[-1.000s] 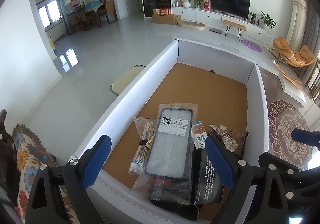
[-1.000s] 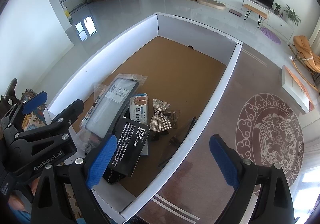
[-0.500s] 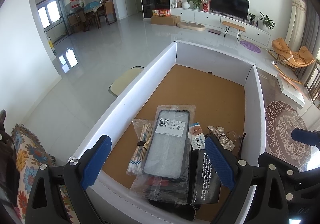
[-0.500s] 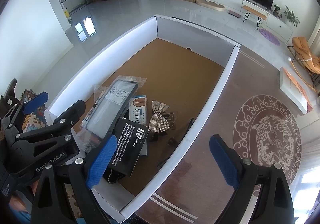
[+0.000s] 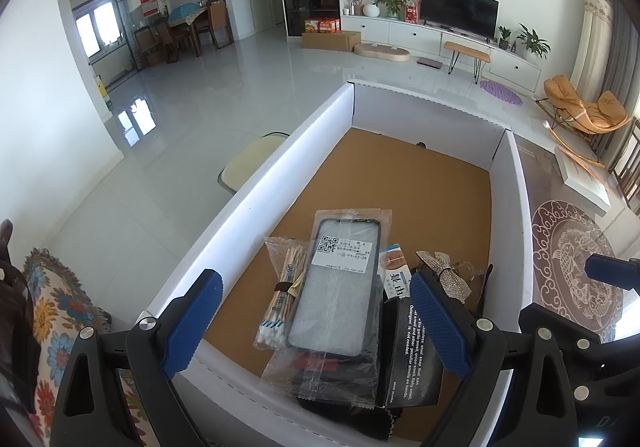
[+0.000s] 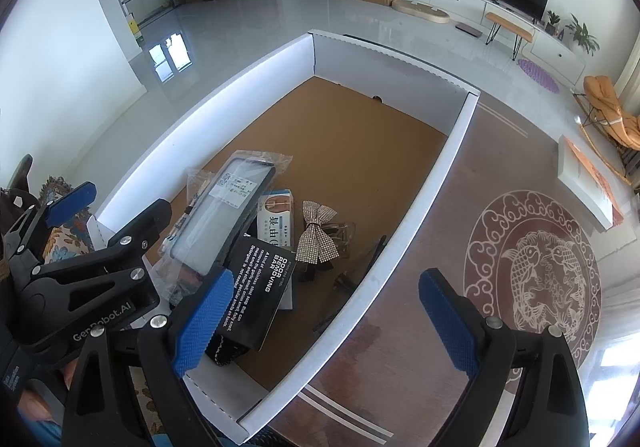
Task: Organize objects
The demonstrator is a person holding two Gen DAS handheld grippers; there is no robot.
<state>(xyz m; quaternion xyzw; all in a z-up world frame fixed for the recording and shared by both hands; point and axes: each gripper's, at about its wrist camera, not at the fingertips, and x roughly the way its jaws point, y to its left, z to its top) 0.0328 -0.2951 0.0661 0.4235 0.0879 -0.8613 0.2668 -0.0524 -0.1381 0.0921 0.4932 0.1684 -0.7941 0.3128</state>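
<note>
**Currently: Both Tools Hovering Apart Over the Box**

We are holding the left tool (image 5: 316, 321) and right tool (image 6: 326, 325) with jaws spread wide, gripping nothing. We are seeing the white box (image 6: 440, 175) sitting on the counter (image 6: 420, 327). Clustered at its near end are lying a bagged phone case (image 5: 338, 287), cotton swabs (image 5: 282, 291), a black carton (image 6: 258, 287) and a rhinestone bow (image 6: 316, 239).

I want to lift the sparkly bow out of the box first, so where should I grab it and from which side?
Pinch the rhinestone bow at its narrow center knot, coming from above. Its two loops flare wide and flat, while the knot is the slimmest part. The right tool is open and nearest.
</note>
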